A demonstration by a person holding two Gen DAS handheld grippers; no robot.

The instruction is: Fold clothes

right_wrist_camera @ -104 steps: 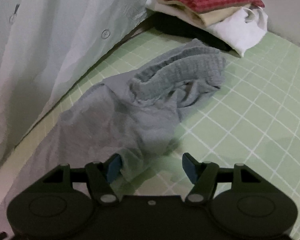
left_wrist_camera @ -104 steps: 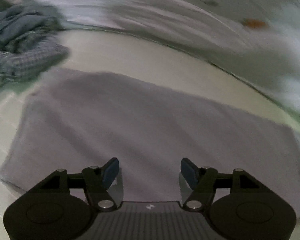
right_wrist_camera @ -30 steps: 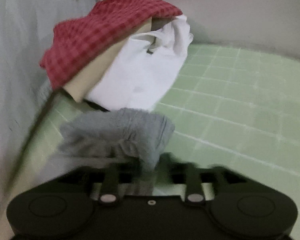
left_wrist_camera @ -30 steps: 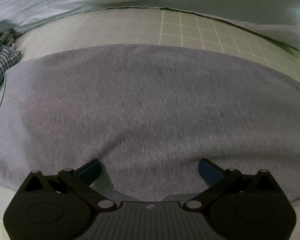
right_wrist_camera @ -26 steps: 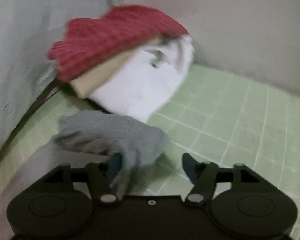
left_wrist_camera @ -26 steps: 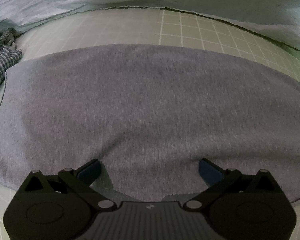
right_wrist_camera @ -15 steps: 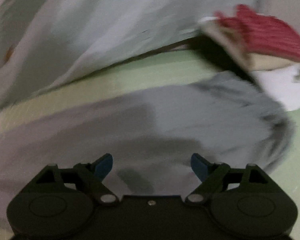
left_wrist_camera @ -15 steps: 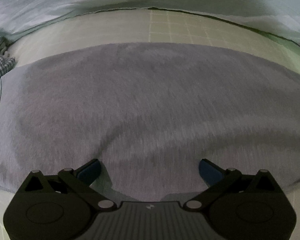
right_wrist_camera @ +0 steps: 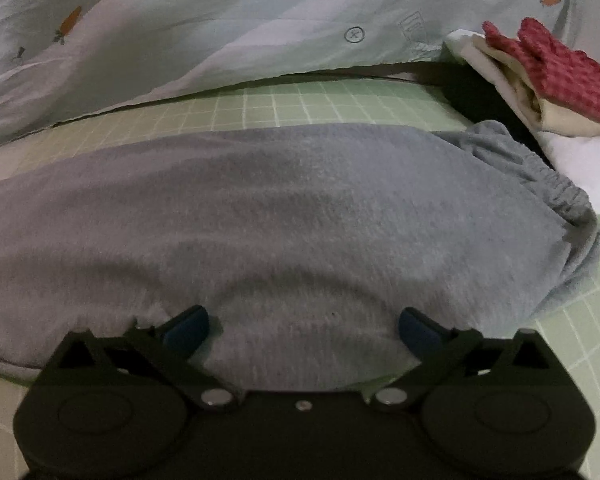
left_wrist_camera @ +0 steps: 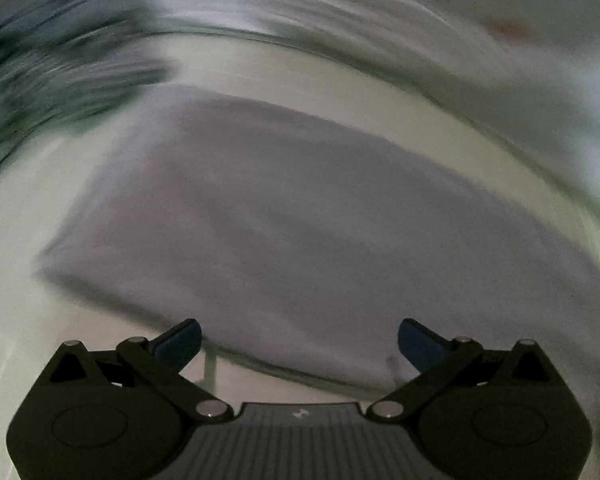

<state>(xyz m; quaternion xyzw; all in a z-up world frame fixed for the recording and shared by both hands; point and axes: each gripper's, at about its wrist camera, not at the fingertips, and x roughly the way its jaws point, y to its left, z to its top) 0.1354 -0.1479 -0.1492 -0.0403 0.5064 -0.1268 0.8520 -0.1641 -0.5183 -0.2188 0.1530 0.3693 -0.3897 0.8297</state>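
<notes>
Grey knit garment with an elastic waistband (right_wrist_camera: 284,216): lies spread flat and long on the green grid-patterned bed sheet (right_wrist_camera: 300,108), waistband end gathered near a stack of folded red-check, cream and white clothes (right_wrist_camera: 548,92). Right tongs (right_wrist_camera: 302,326): spread wide, low at the garment's near edge, pinching nothing. Left tongs (left_wrist_camera: 298,340): spread, empty, at the near edge; view blurred. Progress: some pieces already stacked folded; the grey one looks laid lengthwise, crosswise folds apparently remaining.
</notes>
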